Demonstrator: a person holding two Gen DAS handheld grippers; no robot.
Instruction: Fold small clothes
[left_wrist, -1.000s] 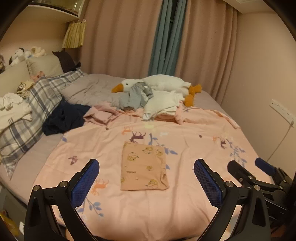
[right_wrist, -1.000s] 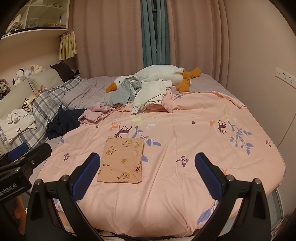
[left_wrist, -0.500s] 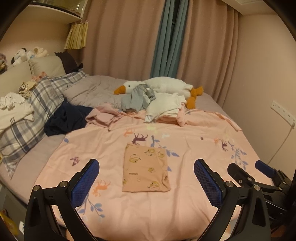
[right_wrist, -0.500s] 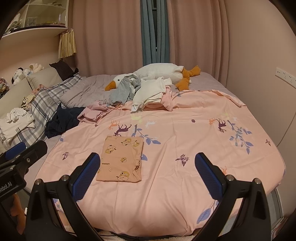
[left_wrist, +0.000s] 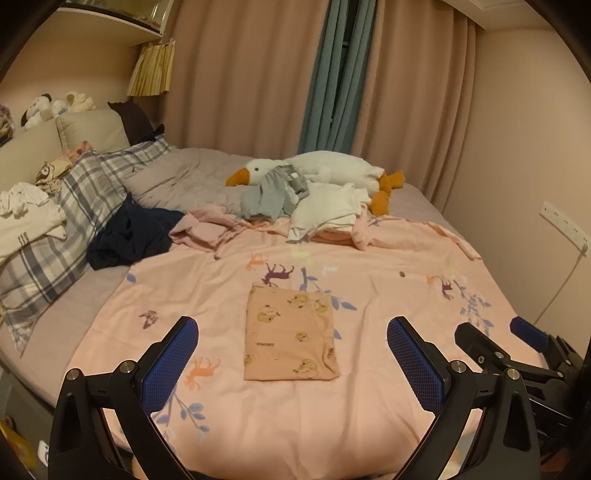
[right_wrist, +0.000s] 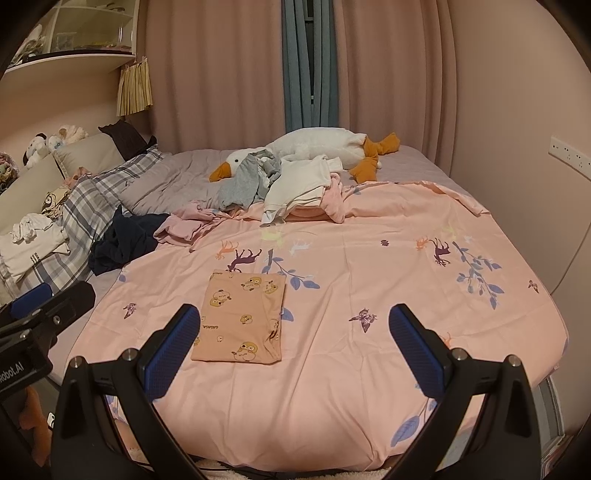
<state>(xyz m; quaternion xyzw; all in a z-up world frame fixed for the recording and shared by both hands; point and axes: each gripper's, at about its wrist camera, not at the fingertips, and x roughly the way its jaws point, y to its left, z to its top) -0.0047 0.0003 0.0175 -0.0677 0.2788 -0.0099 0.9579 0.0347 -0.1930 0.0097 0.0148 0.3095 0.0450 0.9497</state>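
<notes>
Left gripper (left_wrist: 291, 354) hovers level above the pink bedsheet (left_wrist: 388, 295), jaws spread wide, folded bear-print garment (left_wrist: 290, 332) ahead between them; right gripper (right_wrist: 295, 339) alongside, equally wide, empty.

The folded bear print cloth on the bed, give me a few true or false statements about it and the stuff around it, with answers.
1. The folded bear print cloth lies flat on the pink sheet. True.
2. The left gripper is clamped on that cloth. False: it is open and holds nothing.
3. The right gripper is open. True.
4. The plush goose sits beside the folded cloth. False: it lies at the far end of the bed.
5. A white garment lies by the goose. True.
</notes>
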